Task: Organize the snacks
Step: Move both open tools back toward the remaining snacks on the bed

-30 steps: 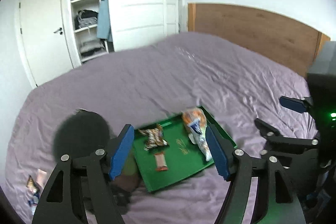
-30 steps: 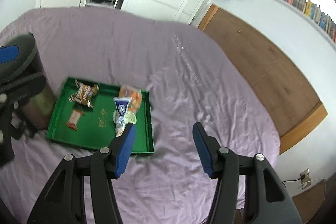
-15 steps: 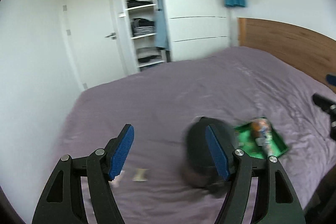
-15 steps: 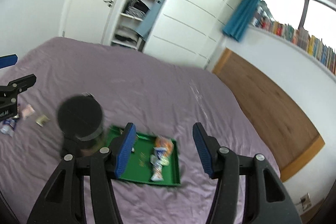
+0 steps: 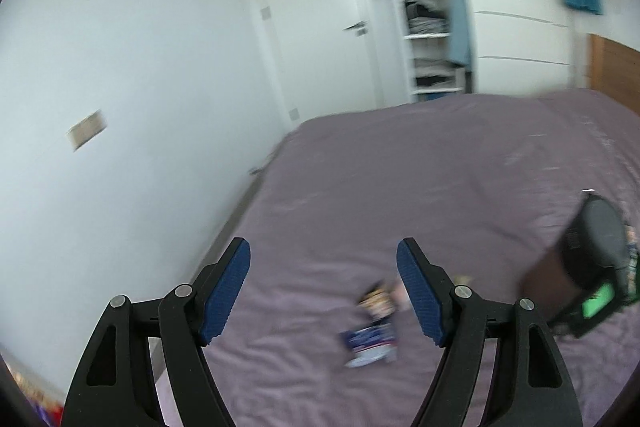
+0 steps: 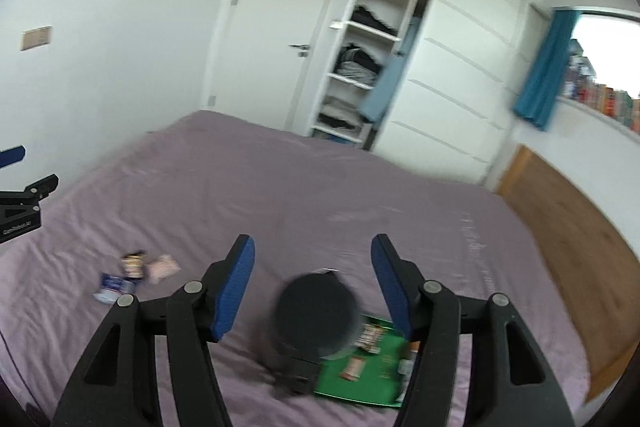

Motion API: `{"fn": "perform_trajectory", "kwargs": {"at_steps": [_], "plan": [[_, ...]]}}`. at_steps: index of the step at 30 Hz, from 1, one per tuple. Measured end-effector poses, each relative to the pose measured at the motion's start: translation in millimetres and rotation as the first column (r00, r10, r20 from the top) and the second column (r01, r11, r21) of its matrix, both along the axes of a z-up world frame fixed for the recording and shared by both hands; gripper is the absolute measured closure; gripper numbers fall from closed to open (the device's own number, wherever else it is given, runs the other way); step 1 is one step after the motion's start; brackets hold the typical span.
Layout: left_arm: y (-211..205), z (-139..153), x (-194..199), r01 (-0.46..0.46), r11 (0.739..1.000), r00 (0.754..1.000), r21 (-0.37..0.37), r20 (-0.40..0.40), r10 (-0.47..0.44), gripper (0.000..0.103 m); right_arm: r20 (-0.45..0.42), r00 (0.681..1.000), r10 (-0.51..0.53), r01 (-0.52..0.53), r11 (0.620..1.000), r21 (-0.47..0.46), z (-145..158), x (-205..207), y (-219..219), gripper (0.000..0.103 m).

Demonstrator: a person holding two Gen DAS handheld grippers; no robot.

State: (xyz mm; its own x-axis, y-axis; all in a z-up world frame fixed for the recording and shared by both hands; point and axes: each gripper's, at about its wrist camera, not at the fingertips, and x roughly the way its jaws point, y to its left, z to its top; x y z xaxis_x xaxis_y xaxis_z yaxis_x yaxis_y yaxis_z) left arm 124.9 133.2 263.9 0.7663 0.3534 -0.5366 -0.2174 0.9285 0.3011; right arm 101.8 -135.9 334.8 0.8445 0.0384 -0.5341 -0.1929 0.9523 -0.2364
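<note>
Purple bed point(image 6: 280, 187): loose snacks point(image 5: 374, 327) lie apart from green tray point(image 6: 360, 383); both grippers' fingers just widened, empty; next, grab one w/ left gripper point(image 5: 324, 291)

Loose snack packets point(image 6: 132, 273) lying left on the purple bed point(image 6: 280, 195); more wrappers point(image 6: 362, 351) flat in green tray point(image 6: 360, 393), near right.
</note>
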Motion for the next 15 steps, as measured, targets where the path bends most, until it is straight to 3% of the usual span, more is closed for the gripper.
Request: {"fn": "perform_trajectory", "kwargs": {"at_steps": [6, 12, 15], "plan": [[44, -37, 2, -0.124, 0.992, 0.991, -0.021, -0.062, 0.122, 0.032, -0.067, 0.989, 0.132, -0.129, 0.991, 0.046, -27, 10, 41, 0.024], [49, -74, 6, -0.122, 0.991, 0.985, -0.059, -0.128, 0.114, 0.032, -0.149, 0.971, 0.189, -0.18, 0.981, 0.075, -61, 19, 64, 0.024], [52, -92, 10, -0.104, 0.99, 0.983, -0.094, -0.163, 0.088, 0.027, -0.199, 0.96, 0.198, -0.183, 0.979, 0.092, -80, 26, 68, 0.024]]}}
